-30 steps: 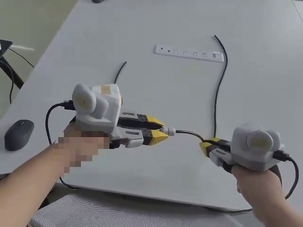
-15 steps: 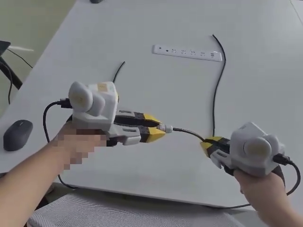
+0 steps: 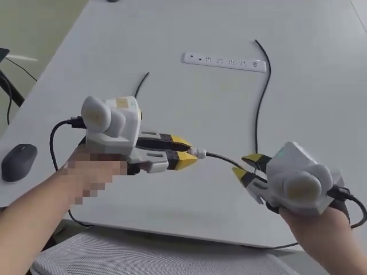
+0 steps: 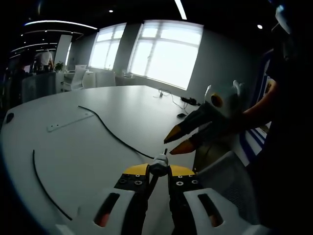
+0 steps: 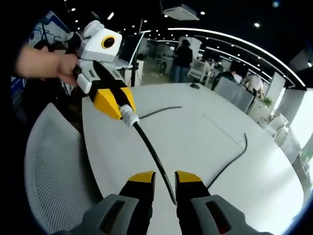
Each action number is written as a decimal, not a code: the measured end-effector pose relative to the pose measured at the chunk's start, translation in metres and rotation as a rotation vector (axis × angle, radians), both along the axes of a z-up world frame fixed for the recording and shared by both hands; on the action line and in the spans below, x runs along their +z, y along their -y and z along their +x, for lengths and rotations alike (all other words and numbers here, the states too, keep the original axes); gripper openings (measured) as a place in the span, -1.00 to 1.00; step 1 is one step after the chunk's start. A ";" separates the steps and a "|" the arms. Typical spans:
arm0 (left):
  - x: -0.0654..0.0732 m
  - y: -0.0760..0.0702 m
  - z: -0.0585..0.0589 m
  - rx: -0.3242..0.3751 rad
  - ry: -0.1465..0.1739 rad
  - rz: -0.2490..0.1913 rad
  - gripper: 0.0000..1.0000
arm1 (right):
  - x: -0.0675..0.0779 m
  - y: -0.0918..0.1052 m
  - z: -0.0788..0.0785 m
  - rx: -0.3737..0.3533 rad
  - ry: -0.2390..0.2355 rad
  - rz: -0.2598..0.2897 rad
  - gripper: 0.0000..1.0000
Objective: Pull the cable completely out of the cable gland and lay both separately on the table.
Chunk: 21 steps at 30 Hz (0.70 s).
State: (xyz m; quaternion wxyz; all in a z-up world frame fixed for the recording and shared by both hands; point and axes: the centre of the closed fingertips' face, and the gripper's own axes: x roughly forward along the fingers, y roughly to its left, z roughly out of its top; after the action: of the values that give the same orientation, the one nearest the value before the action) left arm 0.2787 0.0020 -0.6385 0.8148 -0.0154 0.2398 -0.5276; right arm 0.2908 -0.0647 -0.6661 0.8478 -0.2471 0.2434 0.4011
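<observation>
The white surface (image 3: pixel 172 91) takes up most of the head view, with a grey mesh chair (image 3: pixel 143 258) at its near edge. A white power strip (image 3: pixel 225 62) lies far back on it. The long black cable (image 3: pixel 261 97) runs from near the strip toward the person, then bends left through the air to the cable gland (image 3: pixel 198 153).

The left gripper (image 3: pixel 184 156) is held above the surface, its jaws clenched on the gland. Its own view shows the gland's pale round end pinched between the yellow tips. The right gripper (image 3: pixel 246 167) has its jaws released. The left gripper view shows this most plainly, with the two yellow tips splayed apart. In the right gripper view the cable passes down through the gap between those jaws; whether it touches either one I cannot tell. That view also shows the cable still seated in the gland.

A short black cable piece (image 3: pixel 141 85) lies left of the strip. In the head view a dark mouse (image 3: pixel 18 161) sits at the surface's left edge.
</observation>
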 end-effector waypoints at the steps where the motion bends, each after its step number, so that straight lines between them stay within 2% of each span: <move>1: 0.000 0.000 0.000 -0.001 0.000 0.002 -0.71 | 0.003 -0.004 0.000 0.014 0.012 -0.006 -0.76; 5: 0.000 0.001 0.000 -0.002 0.000 0.006 -0.71 | 0.010 -0.020 -0.002 0.068 0.049 -0.026 -0.79; 10: -0.001 0.002 -0.001 -0.004 -0.001 0.010 -0.71 | 0.012 -0.038 -0.007 0.131 0.086 -0.061 -0.82; 14: -0.001 0.002 -0.001 -0.001 -0.002 0.008 -0.71 | 0.013 -0.044 -0.008 0.152 0.098 -0.069 -0.84; 21: -0.001 0.002 -0.002 -0.002 -0.003 0.008 -0.71 | 0.016 -0.050 -0.008 0.201 0.138 -0.115 -0.92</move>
State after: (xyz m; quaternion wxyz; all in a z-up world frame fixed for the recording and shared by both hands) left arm 0.2768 0.0000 -0.6400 0.8140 -0.0125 0.2431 -0.5274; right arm 0.2825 -0.0144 -0.6505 0.8025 -0.3456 0.1809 0.4515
